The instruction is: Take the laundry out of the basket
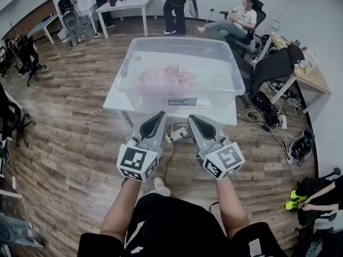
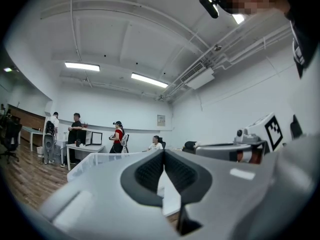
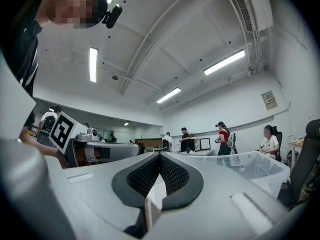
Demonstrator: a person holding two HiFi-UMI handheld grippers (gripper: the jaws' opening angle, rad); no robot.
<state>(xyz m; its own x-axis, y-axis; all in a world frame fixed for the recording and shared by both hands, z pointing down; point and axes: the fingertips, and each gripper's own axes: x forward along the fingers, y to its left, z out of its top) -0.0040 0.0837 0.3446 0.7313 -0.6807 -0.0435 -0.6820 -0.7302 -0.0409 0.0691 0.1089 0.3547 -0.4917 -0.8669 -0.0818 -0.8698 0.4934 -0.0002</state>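
Pink laundry [image 1: 170, 78] lies in the clear basket [image 1: 132, 63] on the white table [image 1: 114, 104]
Left hand-held gripper [image 1: 159, 116] and right hand-held gripper [image 1: 192, 119] are just short of the basket, each with jaws closed together on nothing

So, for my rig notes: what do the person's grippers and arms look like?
The left gripper and right gripper are grey wedge-shaped shells with black textured pads, each bearing a white cube with black square markers. No forearm sleeves; black clothing.

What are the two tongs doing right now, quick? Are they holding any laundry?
Left tongs: closed, holding nothing.
Right tongs: closed, holding nothing.
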